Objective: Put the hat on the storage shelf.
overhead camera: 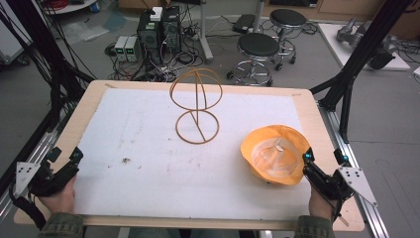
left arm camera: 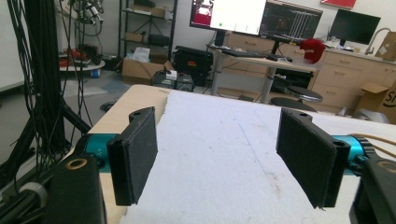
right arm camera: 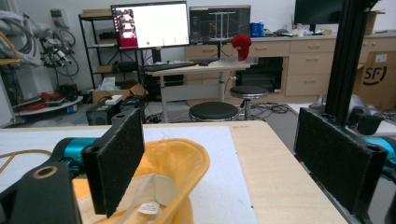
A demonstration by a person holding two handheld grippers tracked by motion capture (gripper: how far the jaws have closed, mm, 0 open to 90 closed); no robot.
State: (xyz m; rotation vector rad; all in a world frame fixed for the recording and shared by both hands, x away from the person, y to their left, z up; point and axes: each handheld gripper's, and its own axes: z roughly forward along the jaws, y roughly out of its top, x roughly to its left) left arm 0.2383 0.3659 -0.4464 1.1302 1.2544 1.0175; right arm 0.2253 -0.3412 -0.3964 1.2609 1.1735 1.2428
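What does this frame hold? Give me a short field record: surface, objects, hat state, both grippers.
surface: wooden table covered by a white mat
stand: wire hat stand, upright near the mat's far middle, bare
hat: yellow hat, lying crown down at the right, pale lining and label showing
left gripper: open, at the table's near left corner, nothing between the jaws
right gripper: open, just right of the hat's brim, not gripping it
background: stools, cables and computers on the floor

Yellow hat (right arm camera: 173, 182) cut off by bottom edge in right gripper view; its label text unreadable.
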